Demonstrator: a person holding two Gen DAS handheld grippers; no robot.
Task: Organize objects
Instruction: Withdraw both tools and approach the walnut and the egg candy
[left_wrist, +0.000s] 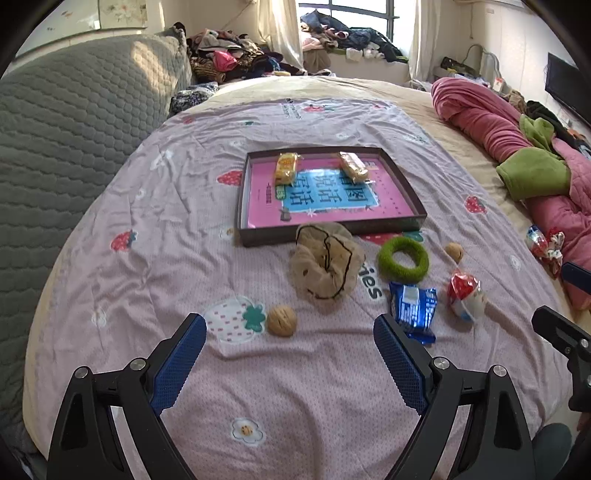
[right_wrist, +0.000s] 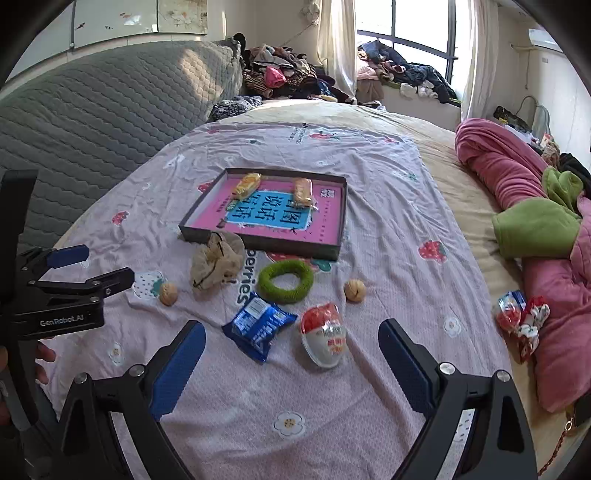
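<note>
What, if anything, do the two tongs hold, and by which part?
Nothing. The left tongs and the right tongs are both open and empty above the sheet.

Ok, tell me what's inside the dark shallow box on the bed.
Inside the dark shallow cardboard box: a pink book with a blue title panel lying flat, with two yellow-wrapped snack cakes on its far end. Whatever lies beneath the book is covered.
</note>
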